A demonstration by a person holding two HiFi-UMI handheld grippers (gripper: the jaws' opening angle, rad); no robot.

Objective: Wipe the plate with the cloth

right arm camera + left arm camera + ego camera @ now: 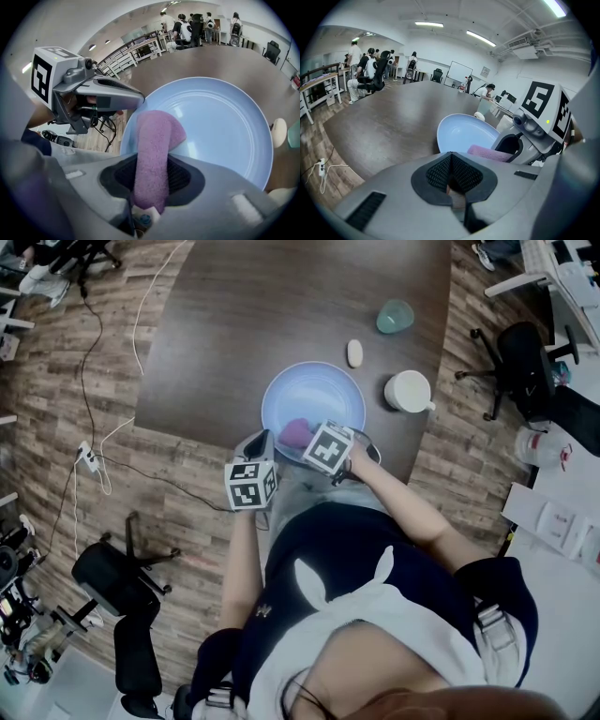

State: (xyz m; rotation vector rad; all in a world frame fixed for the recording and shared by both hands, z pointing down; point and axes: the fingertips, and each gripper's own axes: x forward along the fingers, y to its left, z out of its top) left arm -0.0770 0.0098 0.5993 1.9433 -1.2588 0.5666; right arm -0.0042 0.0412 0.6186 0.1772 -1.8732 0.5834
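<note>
Glossy plate (220, 131); nubbly cloth (152, 154) (terry-like); matt wood table (281, 306).

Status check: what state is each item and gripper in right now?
Light blue round plate: flat on brown table.
Right gripper: shut on purple cloth, its end over the plate.
Left gripper: fingers together, by plate's rim.
White mug: upright.
Teal cup: upright.
</note>
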